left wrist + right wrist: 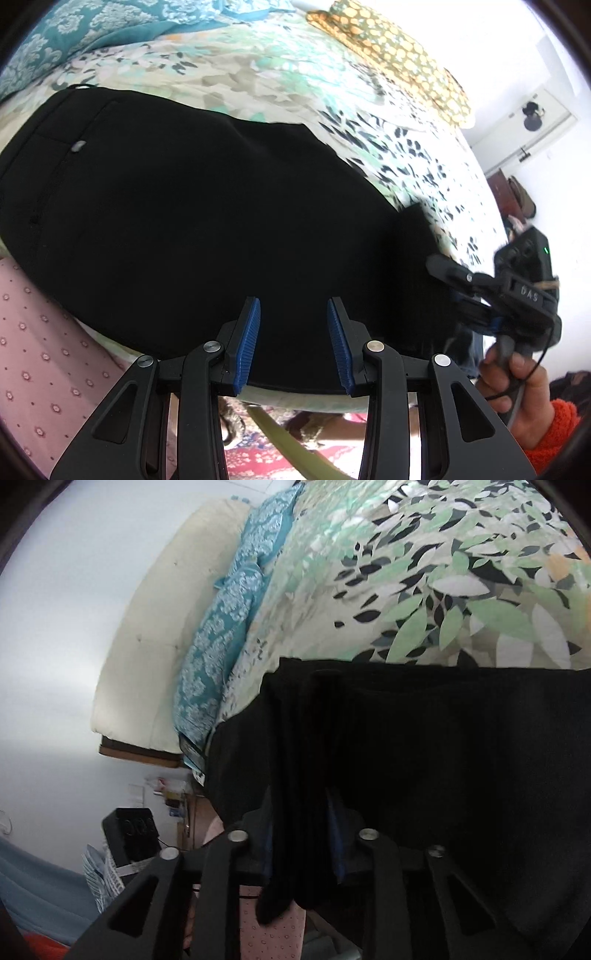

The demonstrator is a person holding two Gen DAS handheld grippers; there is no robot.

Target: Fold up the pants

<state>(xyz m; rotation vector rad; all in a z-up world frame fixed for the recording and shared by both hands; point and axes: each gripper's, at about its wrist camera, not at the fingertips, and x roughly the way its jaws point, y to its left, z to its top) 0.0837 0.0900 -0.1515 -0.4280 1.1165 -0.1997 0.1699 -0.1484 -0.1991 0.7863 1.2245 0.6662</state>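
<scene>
Black pants (192,221) lie flat on a leaf-print bedsheet (258,74), waistband with a small button at the left. My left gripper (293,325) is open and empty, hovering over the pants' near edge. My right gripper (299,812) is shut on a bunched fold of the black pants (443,757); the cloth hangs between its fingers and hides the pads. In the left wrist view the right gripper (439,267) grips the pants' right end, held by a hand in an orange sleeve.
A teal patterned pillow (74,33) and a yellow spotted cloth (399,48) lie at the bed's far side. A pink dotted sheet (40,350) hangs at the near left edge. A cream headboard cushion (166,627) stands behind the pillows.
</scene>
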